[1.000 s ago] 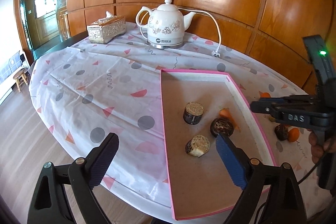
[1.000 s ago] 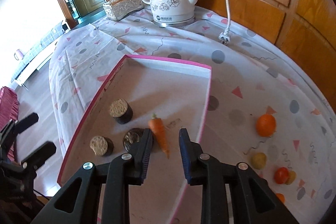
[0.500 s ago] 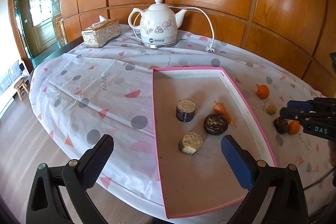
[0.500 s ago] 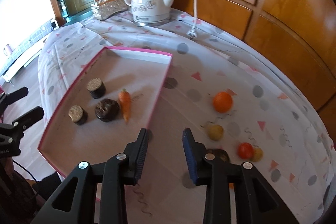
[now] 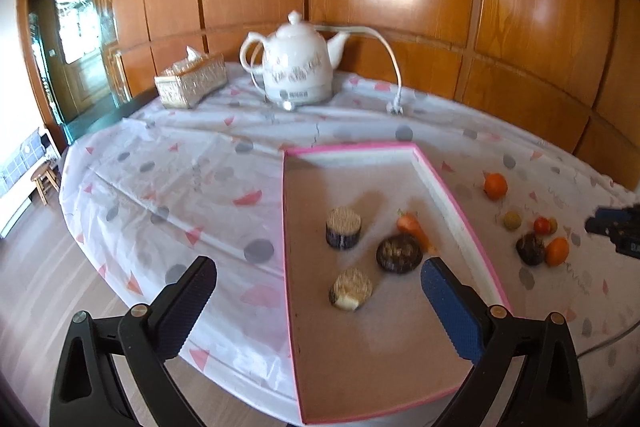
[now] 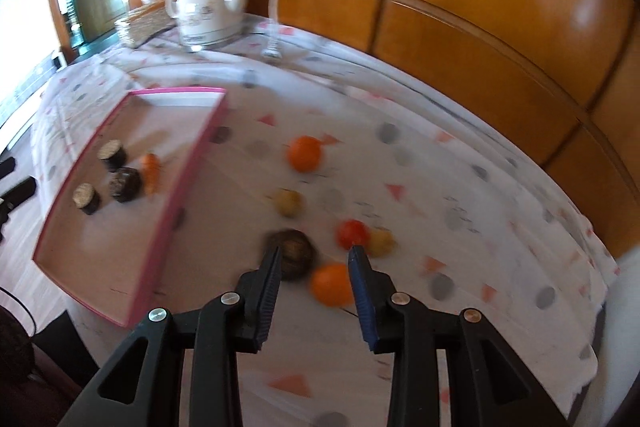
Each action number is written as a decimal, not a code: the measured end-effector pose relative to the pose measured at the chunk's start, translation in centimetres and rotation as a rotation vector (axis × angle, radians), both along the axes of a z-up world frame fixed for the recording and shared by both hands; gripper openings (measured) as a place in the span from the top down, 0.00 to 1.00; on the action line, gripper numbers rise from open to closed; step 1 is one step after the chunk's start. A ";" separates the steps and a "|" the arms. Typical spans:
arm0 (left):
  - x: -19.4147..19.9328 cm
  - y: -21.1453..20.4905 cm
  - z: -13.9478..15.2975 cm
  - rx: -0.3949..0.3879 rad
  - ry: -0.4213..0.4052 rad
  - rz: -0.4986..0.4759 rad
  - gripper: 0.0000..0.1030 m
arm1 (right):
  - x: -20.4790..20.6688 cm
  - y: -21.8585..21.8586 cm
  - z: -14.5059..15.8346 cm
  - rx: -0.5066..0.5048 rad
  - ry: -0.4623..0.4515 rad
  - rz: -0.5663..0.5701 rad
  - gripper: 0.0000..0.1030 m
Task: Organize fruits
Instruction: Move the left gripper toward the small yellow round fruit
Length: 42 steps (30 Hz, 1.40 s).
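A pink-rimmed tray (image 5: 452,195) holds a small carrot (image 5: 412,225) and three dark round pieces (image 5: 343,227). Loose fruits lie on the cloth to its right: two oranges (image 6: 305,153) (image 6: 331,284), a red tomato (image 6: 351,233), a dark round fruit (image 6: 294,251) and two yellowish ones (image 6: 288,203). My right gripper (image 6: 314,251) hovers over that group with a narrow gap between its jaws. The dark fruit and the near orange show between its fingers, and the pads touch neither. My left gripper (image 5: 316,267) stands wide open over the tray's near half, holding nothing.
A white kettle (image 5: 296,67) with cord and plug (image 5: 396,109) and a gold tissue box (image 5: 190,81) stand at the table's far side, against wood panelling. The round table's edge curves close on the left and front. Patterned cloth (image 5: 180,179) covers the table.
My right gripper swung from above the carrot in the tray to the right, over the loose fruits, and its jaws parted a little. The left gripper's jaws widened slightly.
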<state>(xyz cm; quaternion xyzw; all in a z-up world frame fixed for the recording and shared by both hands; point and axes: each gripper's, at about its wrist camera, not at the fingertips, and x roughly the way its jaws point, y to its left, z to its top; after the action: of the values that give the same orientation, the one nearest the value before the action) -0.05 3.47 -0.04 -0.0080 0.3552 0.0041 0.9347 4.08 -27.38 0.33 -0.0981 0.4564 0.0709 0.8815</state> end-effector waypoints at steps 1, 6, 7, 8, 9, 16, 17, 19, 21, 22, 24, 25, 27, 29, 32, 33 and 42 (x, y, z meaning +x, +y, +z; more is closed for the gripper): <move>-0.1 -0.1 0.4 0.007 -0.031 0.003 0.00 | -0.1 -0.8 0.0 -0.005 0.000 -0.017 0.66; -0.6 -1.5 2.0 0.086 -0.159 -0.012 0.00 | -0.6 -5.7 -0.2 -0.028 -0.001 -0.128 0.65; -0.5 -1.9 2.3 0.098 -0.166 -0.019 0.00 | -0.7 -6.8 -0.3 -0.032 -0.002 -0.154 0.64; -0.5 -2.3 2.5 0.104 -0.175 -0.034 0.00 | -0.7 -7.7 -0.4 -0.038 -0.004 -0.176 0.64; -0.5 -2.7 2.8 0.103 -0.178 -0.047 0.00 | -0.9 -8.6 -0.4 -0.046 -0.005 -0.199 0.64; 1.0 -5.2 2.6 -0.024 -0.048 -0.149 0.00 | -2.0 -15.9 -1.8 -0.044 -0.011 -0.383 0.63; 1.3 -6.1 2.4 -0.016 -0.026 -0.179 0.00 | -2.3 -16.9 -2.1 -0.027 -0.012 -0.414 0.63; 1.6 -7.6 1.9 0.009 0.003 -0.222 0.00 | -2.7 -18.8 -2.7 0.001 -0.011 -0.482 0.63; 1.5 -8.6 1.7 0.009 0.001 -0.246 0.00 | -3.0 -21.1 -3.4 0.025 0.020 -0.586 0.63; 1.5 -9.2 1.6 0.014 0.000 -0.256 0.00 | -3.0 -21.9 -3.5 0.038 0.026 -0.623 0.63; 1.6 -10.1 1.5 0.015 -0.003 -0.283 0.00 | -3.3 -23.6 -3.7 0.058 0.040 -0.697 0.63; 1.7 -10.4 1.5 0.015 -0.002 -0.291 0.00 | -3.5 -24.5 -3.9 0.064 0.055 -0.736 0.63; 1.9 -11.2 1.4 0.021 -0.001 -0.311 0.00 | -3.9 -25.7 -4.2 0.086 0.077 -0.793 0.63; 2.4 -12.1 1.3 0.027 0.008 -0.336 0.00 | -4.2 -26.5 -4.2 0.118 0.081 -0.825 0.63; 3.2 -13.1 1.1 0.010 0.037 -0.356 0.00 | -4.6 -27.2 -4.2 0.120 0.090 -0.862 0.63; 3.5 -13.4 1.0 0.008 0.043 -0.358 0.00 | -4.7 -27.5 -4.2 0.125 0.093 -0.877 0.63; 5.7 -15.6 0.1 -0.022 0.074 -0.380 0.00 | -5.6 -29.7 -4.5 0.198 0.103 -0.979 0.63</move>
<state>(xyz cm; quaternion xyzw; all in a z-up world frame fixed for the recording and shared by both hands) 5.68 -12.13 0.11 0.0490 0.3846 -0.1759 0.9048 -1.54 -57.07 -4.17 0.2154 0.4828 -0.3033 0.7927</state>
